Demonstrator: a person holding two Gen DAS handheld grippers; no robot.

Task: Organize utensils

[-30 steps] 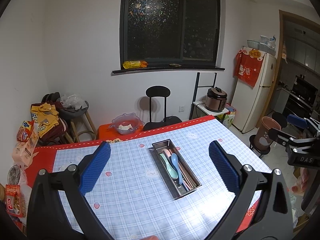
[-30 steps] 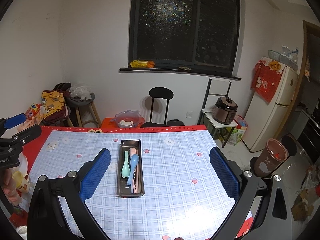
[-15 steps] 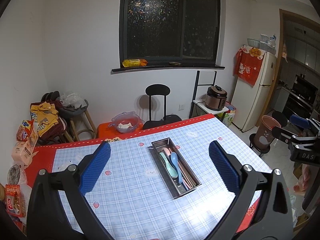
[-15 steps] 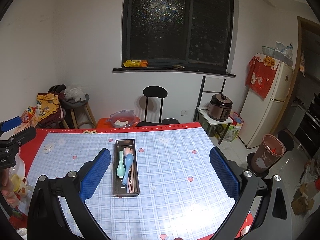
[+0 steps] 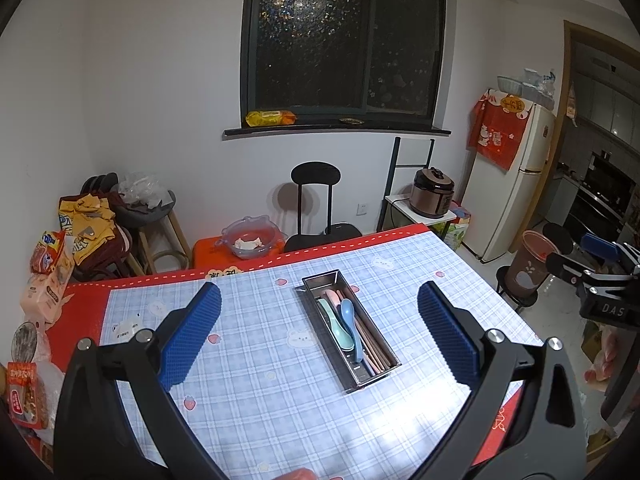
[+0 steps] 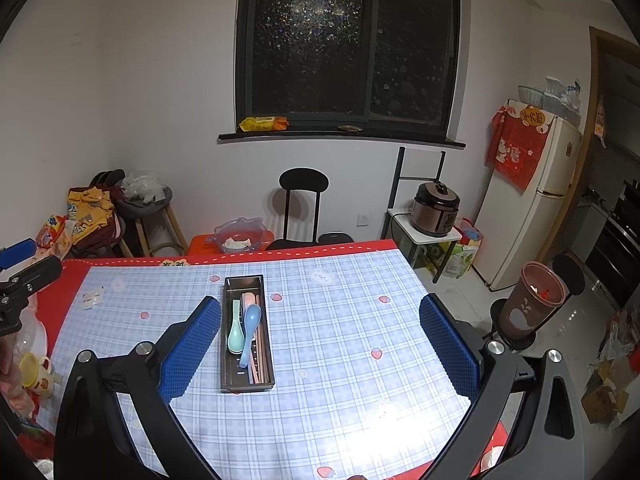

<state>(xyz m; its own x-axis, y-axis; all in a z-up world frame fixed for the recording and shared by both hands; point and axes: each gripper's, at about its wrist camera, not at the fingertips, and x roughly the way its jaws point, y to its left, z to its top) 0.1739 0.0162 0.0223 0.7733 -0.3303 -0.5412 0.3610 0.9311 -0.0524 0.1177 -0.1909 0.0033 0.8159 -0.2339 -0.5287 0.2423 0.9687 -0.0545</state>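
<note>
A long metal utensil tray [image 5: 308, 282] [image 6: 227, 360] lies on the blue plaid tablecloth [image 5: 256, 364] [image 6: 340, 320]. In it lie a blue spoon [image 5: 349, 319] [image 6: 251, 326], a green spoon [image 5: 335, 328] [image 6: 236, 332], a pink spoon [image 5: 331, 295] [image 6: 249, 300] and pinkish chopsticks [image 5: 372, 344] [image 6: 260, 344]. My left gripper [image 5: 318, 320] is open and empty, held high above the table. My right gripper [image 6: 320, 332] is also open and empty, high above the table. Each gripper shows at the edge of the other's view.
A black chair [image 5: 316, 200] stands at the table's far edge. A stool with bags [image 5: 132, 208] is at the back left, snack packets [image 5: 44, 276] at the left edge. A rice cooker [image 5: 434, 196], a fridge [image 5: 516, 184] and a brown bin [image 6: 532, 304] are on the right.
Both grippers have risen and drawn back from the table; the tray looks smaller and lower in both views. Nothing on the table has moved.
</note>
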